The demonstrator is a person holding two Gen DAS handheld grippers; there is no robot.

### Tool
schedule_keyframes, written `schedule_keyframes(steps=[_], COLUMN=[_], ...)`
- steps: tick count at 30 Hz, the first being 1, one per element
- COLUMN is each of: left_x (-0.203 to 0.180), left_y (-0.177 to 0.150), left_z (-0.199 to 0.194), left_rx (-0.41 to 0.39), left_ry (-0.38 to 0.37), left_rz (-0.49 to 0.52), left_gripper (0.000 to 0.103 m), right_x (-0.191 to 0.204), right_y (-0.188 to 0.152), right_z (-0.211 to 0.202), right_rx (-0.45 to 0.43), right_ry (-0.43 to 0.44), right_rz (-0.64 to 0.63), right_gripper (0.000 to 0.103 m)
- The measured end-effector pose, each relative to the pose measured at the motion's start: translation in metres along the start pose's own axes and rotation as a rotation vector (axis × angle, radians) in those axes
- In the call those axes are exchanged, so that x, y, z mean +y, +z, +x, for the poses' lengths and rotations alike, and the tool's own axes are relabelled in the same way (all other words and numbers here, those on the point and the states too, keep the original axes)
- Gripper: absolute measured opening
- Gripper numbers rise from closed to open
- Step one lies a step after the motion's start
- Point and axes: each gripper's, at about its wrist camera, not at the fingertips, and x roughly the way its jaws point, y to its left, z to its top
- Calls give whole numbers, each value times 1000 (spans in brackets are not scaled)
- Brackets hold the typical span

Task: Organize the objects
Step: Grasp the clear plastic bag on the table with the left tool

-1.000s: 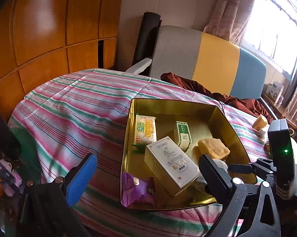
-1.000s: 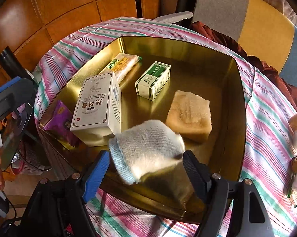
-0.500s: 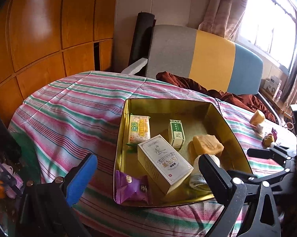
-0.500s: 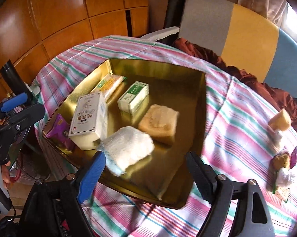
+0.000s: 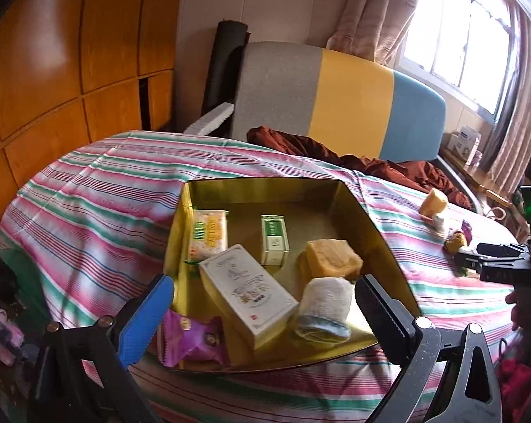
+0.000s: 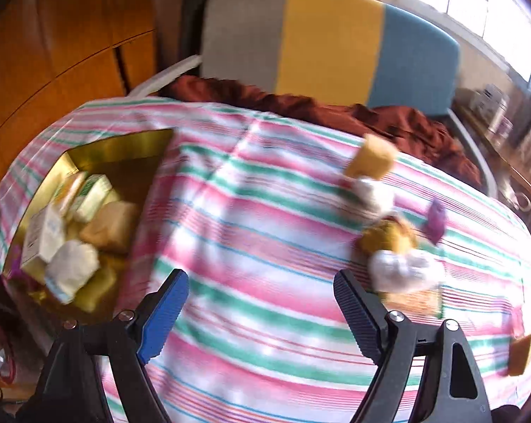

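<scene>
1. Between the spread fingers of the left gripper [image 5: 261, 312], which is released and grasps nothing, sits a gold tin tray [image 5: 265, 185] on the striped tabletop [image 5: 89, 204].
2. Just past this gripper's blue finger, inside the tray, lies a purple snack packet [image 5: 194, 340]; beyond it a yellow-and-white packet [image 5: 209, 234].
3. Straight ahead of the gripper stands a large white box [image 5: 247, 296], and farther on a small green-and-white box [image 5: 274, 239].
4. Just beside its black finger, a rolled white cloth [image 5: 323, 306] lies in the tray, touching a tan sponge block [image 5: 332, 259] behind it.
5. Well off to that gripper's right, loose small items [image 5: 441, 218] lie on the tabletop.
6. Ahead of the right gripper [image 6: 261, 308], also released and empty, is bare striped cloth; the tray [image 6: 124, 144] lies far to its left.
7. Just beyond this gripper's black finger lies a blurred cluster: a white wad [image 6: 403, 268], a brownish lump [image 6: 385, 234], a purple piece [image 6: 436, 218] and a yellow block [image 6: 371, 157].
8. Behind the tabletop stands a grey, yellow and blue chair back [image 6: 329, 42].
</scene>
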Motion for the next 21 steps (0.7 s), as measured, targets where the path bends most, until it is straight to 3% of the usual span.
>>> schedule_keyframes(steps=[6, 12, 15, 16, 19, 21], left_x=[-29, -84, -120, -133, -172, -197], left_y=[9, 17, 19, 19, 19, 18], left_z=[6, 15, 22, 25, 42, 58], left_rx=[9, 10, 15, 17, 55, 125], left_ry=[-50, -118, -170, -185, -248, -320], left_rz=[58, 189, 264, 288, 339, 346], left_gripper=[103, 103, 103, 103, 103, 103], right_x=[-107, -206, -235, -242, -252, -254], right_y=[7, -22, -46, -51, -59, -62], right_z=[-7, 3, 15, 12, 9, 10], right_rx=[-38, -85, -19, -37, -50, -43], right_ry=[-92, -137, -126, -107, -90, -55], right_rz=[254, 591, 776, 824, 880, 901], right_gripper=[86, 87, 87, 87, 87, 87])
